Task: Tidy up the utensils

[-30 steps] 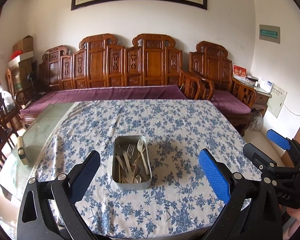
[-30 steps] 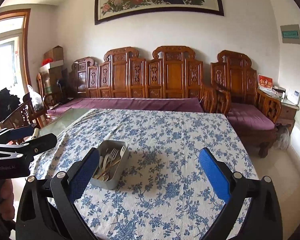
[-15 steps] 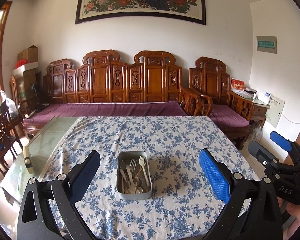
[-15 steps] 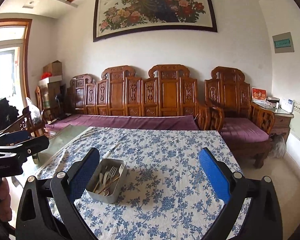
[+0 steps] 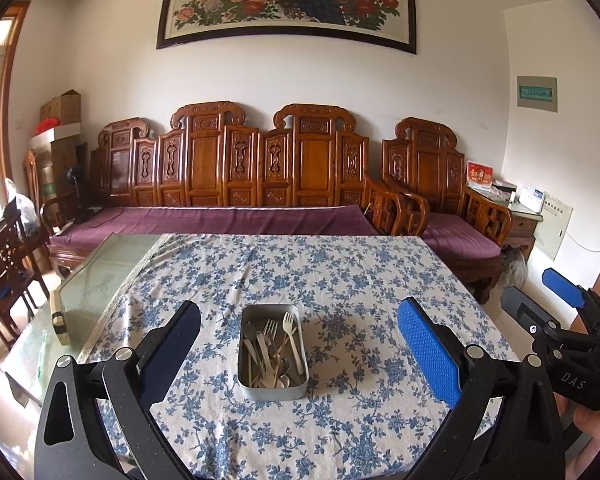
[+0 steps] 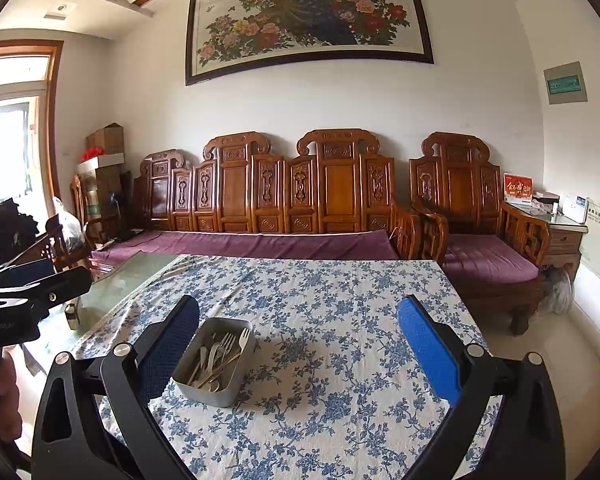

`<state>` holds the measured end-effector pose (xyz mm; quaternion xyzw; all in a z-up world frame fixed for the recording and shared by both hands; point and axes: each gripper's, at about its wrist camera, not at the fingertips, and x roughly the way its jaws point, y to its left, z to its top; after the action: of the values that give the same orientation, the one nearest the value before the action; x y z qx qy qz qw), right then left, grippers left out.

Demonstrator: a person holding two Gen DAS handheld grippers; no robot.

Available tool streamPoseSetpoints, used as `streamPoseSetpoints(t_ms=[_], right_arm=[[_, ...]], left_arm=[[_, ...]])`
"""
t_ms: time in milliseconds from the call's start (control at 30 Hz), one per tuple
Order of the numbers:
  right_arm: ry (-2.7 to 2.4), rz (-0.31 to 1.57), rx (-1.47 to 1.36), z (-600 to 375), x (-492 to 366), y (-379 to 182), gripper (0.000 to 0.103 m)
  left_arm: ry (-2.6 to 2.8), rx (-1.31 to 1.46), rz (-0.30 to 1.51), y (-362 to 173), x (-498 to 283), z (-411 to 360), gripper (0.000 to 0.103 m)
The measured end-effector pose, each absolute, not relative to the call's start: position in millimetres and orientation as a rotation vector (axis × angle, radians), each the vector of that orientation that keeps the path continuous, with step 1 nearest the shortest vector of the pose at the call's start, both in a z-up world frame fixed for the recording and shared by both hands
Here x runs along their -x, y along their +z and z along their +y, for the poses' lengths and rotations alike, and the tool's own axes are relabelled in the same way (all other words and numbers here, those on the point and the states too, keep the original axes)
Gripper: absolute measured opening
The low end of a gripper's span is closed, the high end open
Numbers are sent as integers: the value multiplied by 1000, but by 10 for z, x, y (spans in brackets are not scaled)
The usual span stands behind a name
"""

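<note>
A rectangular metal tin (image 5: pixel 273 354) with rounded corners and a dull grey, brushed look sits on a white cotton tablecloth (image 5: pixel 340 280) printed with small blue flowers. Inside it lies a loose heap of utensils (image 5: pixel 274 350): pale plastic forks with tines pointing away from the camera, thin steel forks, and a few spoon bowls at the near end.

The left gripper (image 5: pixel 299 344) is spread wide and holds nothing. Its fingers (image 5: pixel 428 354) are flat paddles faced with dimpled blue rubber on speckled black plastic arms. In the left wrist view the tin lies between the two jaws, slightly nearer the left one and a little beyond the tips, touching neither.

The right gripper (image 6: pixel 299 344) is likewise spread wide and empty, with the same textured blue pads (image 6: pixel 428 354). In the right wrist view the tin (image 6: pixel 214 362) sits just beside the inner face of its left jaw, turned at an angle, well apart from the right jaw.

Beyond the cloth's left edge a bare glass tabletop (image 5: pixel 100 280) shows, smooth and greenish.
</note>
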<state>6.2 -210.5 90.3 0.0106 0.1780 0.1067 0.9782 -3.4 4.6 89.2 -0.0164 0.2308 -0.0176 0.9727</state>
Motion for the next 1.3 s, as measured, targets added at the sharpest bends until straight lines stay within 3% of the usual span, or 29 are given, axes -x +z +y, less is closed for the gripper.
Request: streamPoseSetpoints(t_ms=[1300], right_arm=[[227, 368, -25, -2106, -76, 825, 100]], left_arm=[[-44, 31, 464, 878, 52, -17, 95]])
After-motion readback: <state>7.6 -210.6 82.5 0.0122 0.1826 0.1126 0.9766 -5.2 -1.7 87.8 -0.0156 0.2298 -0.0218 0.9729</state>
